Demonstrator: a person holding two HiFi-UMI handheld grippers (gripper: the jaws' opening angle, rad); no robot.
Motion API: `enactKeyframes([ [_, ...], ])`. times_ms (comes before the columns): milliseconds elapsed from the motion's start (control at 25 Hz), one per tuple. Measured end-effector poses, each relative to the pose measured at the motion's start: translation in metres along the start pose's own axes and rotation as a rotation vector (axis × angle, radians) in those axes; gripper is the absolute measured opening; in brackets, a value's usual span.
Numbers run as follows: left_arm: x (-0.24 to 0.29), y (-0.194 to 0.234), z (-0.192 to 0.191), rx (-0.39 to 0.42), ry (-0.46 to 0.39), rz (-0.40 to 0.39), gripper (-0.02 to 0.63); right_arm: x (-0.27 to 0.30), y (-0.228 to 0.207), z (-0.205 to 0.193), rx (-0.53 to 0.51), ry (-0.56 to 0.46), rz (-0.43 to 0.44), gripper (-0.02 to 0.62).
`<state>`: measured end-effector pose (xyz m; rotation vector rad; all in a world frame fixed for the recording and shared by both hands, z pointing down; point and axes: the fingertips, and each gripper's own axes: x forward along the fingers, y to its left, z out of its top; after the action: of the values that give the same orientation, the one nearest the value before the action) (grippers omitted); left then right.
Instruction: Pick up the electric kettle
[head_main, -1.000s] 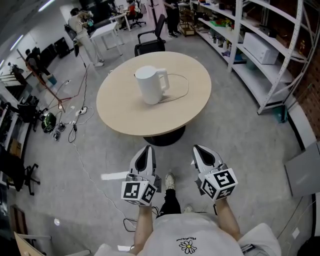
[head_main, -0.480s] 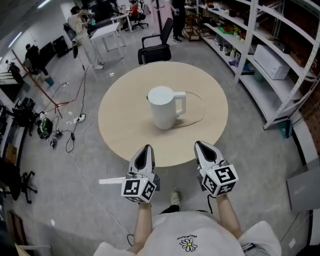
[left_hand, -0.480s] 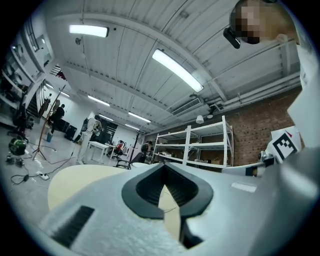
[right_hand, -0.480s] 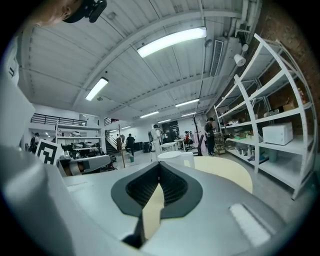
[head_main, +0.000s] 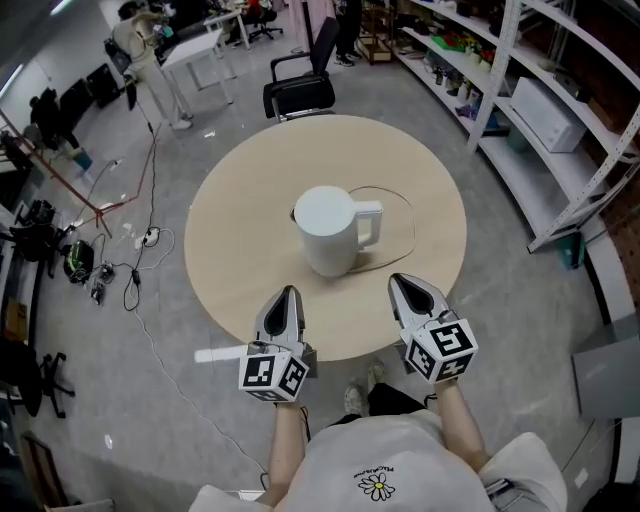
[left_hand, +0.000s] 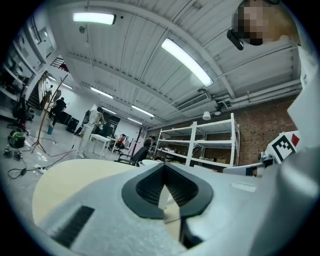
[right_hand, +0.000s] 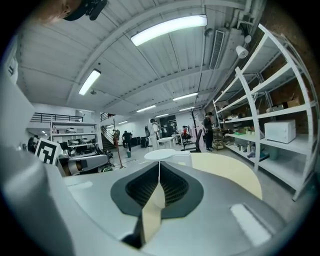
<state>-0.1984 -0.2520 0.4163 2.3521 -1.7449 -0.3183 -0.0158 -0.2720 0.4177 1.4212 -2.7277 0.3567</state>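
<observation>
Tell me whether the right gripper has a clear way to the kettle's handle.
Probably yes: only bare tabletop lies between the right gripper and the kettle handle; its empty jaws are just opening.

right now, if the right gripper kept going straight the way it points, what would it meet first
Most likely the electric kettle, near its handle. The right gripper, jaws shut and empty, points across the table edge towards it. Depth is hard to judge.

White electric kettle (head_main: 326, 240), handle rightward, on round beige table (head_main: 230, 245)
</observation>
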Motion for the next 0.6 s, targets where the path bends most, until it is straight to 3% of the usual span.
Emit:
enactKeyframes([
  [360, 0.074, 0.025, -0.017, 0.035, 0.026, 0.105, 0.000, 0.065, -0.056, 0.022, -0.005, 0.011, 0.056, 0.035],
  [480, 0.090, 0.024, -0.018, 0.066, 0.027, 0.084, 0.002, 0.080, -0.072, 0.023, 0.002, 0.012, 0.070, 0.048],
  [600, 0.100, 0.020, -0.023, 0.068, 0.021, -0.002, 0.101, 0.097, -0.077, 0.015, -0.002, 0.042, 0.091, 0.077],
])
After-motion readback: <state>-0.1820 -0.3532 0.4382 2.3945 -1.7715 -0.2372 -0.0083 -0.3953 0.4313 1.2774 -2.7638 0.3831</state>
